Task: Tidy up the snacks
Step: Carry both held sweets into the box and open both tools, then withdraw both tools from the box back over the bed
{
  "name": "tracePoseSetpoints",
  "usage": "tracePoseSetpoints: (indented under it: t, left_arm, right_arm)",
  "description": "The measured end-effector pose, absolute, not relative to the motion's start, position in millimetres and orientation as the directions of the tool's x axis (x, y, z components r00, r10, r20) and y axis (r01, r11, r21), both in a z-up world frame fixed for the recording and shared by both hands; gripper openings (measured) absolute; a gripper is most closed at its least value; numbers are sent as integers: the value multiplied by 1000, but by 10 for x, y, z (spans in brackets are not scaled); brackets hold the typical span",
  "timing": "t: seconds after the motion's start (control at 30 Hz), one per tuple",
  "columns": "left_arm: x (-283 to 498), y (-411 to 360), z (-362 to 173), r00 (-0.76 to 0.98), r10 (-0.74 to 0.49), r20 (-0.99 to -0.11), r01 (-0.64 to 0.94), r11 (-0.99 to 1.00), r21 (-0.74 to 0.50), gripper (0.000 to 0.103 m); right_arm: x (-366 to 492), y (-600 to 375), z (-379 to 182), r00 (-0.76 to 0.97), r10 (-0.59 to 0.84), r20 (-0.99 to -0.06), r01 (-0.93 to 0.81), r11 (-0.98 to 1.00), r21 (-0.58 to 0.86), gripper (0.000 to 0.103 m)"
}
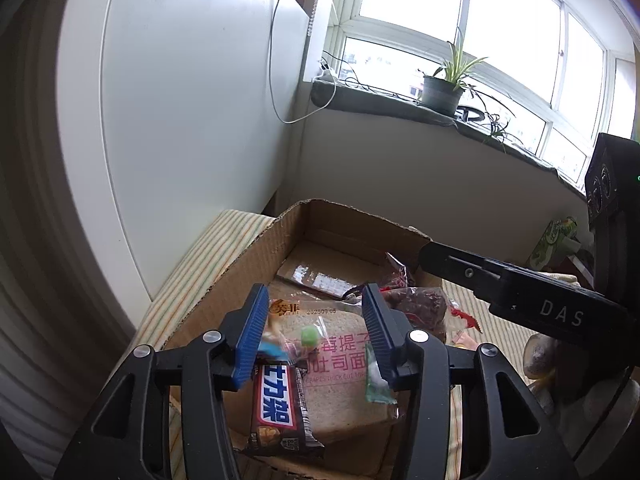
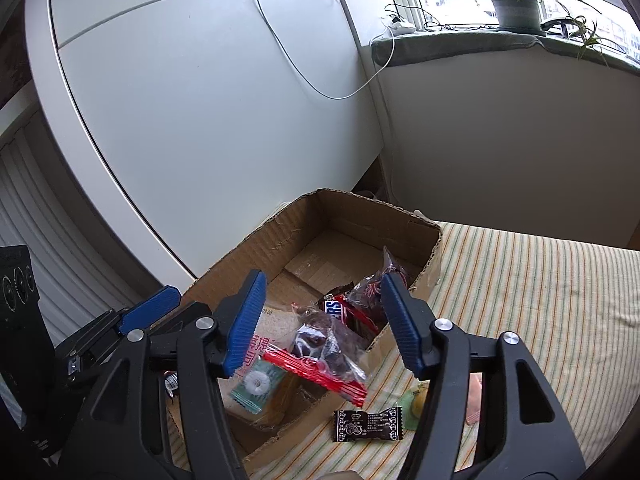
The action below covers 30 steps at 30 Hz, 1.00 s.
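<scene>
Black-armed, with ribbed blue pads, the left gripper [image 1: 316, 336] hangs over the open brown cardboard box [image 2: 340, 216], its fingers [image 1: 252, 336] parted with nothing pressed between them. Small candy in a clear wrapper [image 1: 308, 338] appears loose in the gap, blurred, so whether it is falling or already lying there cannot be told. Below the fingers lie a clear-bagged slice of toast with pink lettering [image 1: 344, 364], a dark chocolate bar wrapper with white lettering [image 1: 276, 404] and a green mint sachet [image 1: 376, 384].

Over the box's near right corner, the right gripper [image 2: 324, 320] also stands wide and grips nothing; a clear bag of dark dried fruit with a red-striped edge [image 2: 324, 348] sits between and below its fingers, half over the cardboard rim.

To finish the drop well, I would keep both pairs of fingers wide and lift straight up, so no wrapper snags. That fruit bag looks likely to slide out; nudging it inward would help. Then a black patterned sweet [image 2: 366, 424] and a green-wrapped sweet [image 2: 416, 402] wait outside, just right of the box.

Everything rests on a cream striped cloth surface [image 2: 520, 292], beside white panels, under a window sill holding a potted plant [image 1: 442, 90].
</scene>
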State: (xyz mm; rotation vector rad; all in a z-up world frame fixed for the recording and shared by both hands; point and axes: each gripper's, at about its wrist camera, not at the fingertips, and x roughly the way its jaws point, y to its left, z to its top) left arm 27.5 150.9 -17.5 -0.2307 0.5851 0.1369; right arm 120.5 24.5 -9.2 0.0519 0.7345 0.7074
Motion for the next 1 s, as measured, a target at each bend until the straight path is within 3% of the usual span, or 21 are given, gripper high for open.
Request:
tracePoseSetpoints:
  t: [0.6, 1.0]
  left_arm:
    - [267, 1451, -135, 838, 54, -542, -177, 968, -178, 47]
    - [295, 897, -48, 848, -86, -522, 3, 987, -158, 47]
  right_arm:
    - [1276, -468, -51, 535, 586, -609, -515, 797, 315, 63]
    - [1007, -1164, -122, 543, 531, -651, -475, 833, 284, 63]
